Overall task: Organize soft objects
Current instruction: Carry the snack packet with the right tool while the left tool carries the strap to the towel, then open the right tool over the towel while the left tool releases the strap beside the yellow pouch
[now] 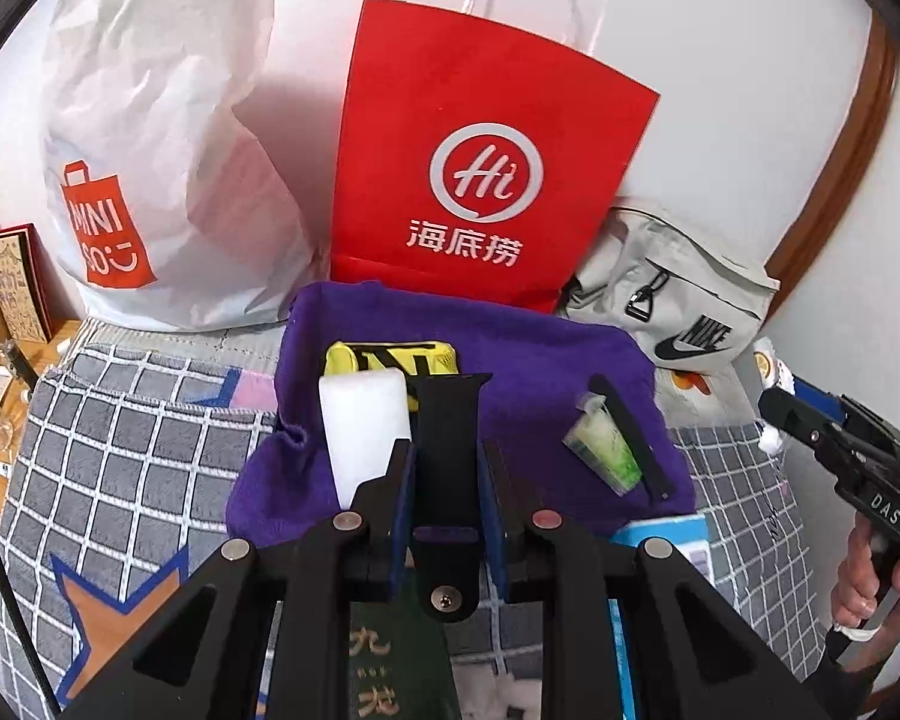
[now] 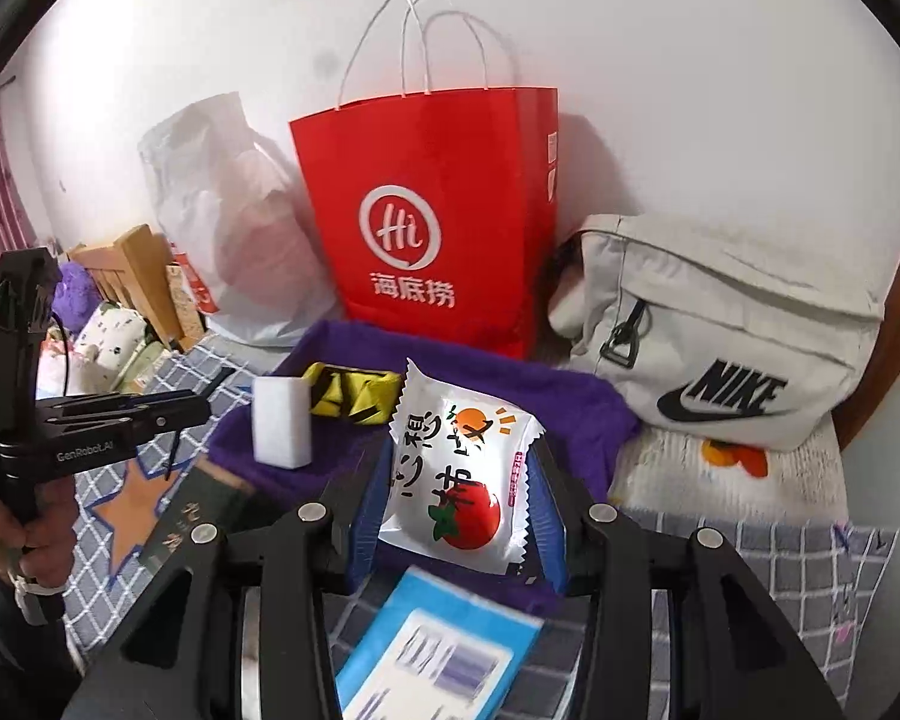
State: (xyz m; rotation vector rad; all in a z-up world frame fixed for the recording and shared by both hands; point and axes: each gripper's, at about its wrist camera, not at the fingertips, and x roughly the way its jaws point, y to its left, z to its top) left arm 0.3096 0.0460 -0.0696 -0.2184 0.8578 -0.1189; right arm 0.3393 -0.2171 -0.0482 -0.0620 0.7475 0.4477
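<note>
The left gripper is clamped on a black watch strap, held above the near edge of a purple towel spread on a grey checked bed cover. The right gripper is clamped on a white snack packet printed with Chinese characters, an orange and a tomato. On the towel lie a white foam block, a yellow-and-black pouch, and to the right a clear green packet beside a second black strap. Against the far wall stand a white bag marked "MINISO", a red paper bag marked "Hi", and a grey "NIKE" bag. Near the grippers lie a green booklet and a blue packet.
</note>
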